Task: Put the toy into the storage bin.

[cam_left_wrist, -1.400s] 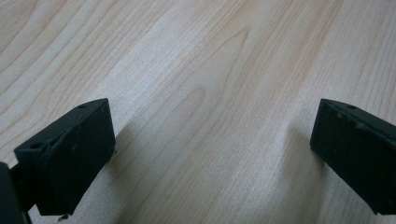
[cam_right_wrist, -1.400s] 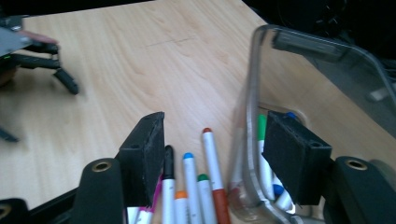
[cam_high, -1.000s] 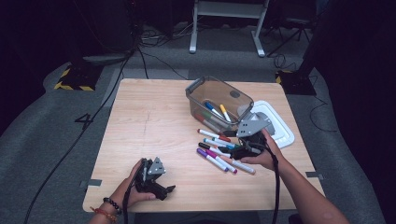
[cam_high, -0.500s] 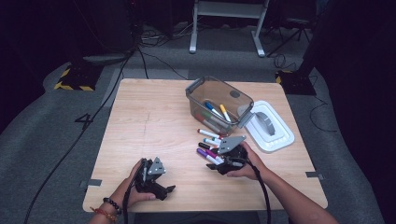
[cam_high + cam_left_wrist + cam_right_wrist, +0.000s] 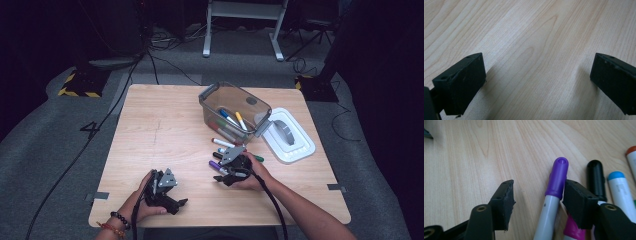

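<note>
**Two grippers, one purple marker about to be pinched**

Two grippers share our table (image 5: 150, 120). At left, we rest the left gripper (image 5: 536, 82) low over bare wood, jaws spread wide with nothing between them, parked out of the way. Moving right, our right gripper (image 5: 537, 202) straddles the purple-capped marker (image 5: 556, 180), which lies flat on the table at the near edge of the loose markers (image 5: 227, 145); its jaws have just been closing, one touching the cap, the other apart. Farther right stand the clear bin (image 5: 232, 102), probably the markers' destination, and its white lid (image 5: 295, 145).
</note>
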Demonstrator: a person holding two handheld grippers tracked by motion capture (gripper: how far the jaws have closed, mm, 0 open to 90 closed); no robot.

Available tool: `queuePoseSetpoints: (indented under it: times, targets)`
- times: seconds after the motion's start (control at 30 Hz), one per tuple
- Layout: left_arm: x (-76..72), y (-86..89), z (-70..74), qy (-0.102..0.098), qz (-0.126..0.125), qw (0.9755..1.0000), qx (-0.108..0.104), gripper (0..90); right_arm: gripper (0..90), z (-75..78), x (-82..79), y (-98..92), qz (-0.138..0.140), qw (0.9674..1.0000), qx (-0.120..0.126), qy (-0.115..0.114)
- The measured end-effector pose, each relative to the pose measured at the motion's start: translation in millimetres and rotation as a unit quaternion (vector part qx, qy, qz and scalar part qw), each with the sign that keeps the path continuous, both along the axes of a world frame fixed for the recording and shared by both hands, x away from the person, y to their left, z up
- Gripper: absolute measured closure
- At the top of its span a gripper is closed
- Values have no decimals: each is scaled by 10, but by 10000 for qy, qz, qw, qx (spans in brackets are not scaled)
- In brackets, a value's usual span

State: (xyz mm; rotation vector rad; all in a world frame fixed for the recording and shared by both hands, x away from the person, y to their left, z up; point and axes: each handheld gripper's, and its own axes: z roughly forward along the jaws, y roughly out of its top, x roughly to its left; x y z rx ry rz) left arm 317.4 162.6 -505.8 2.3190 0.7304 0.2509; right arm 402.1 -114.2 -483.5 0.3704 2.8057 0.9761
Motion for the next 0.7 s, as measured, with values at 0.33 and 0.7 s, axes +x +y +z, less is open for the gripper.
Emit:
queuePoseSetpoints:
  times: [0.33,0.7]
  targets:
    - [-1,-1,0,-1,4,10000,-1,4,643,-25,-42,63,94,9996,52,264]
    - [-6,-4,0,-12,26,10000,4,5,741,-20,-119,54,163,9995,67,280]
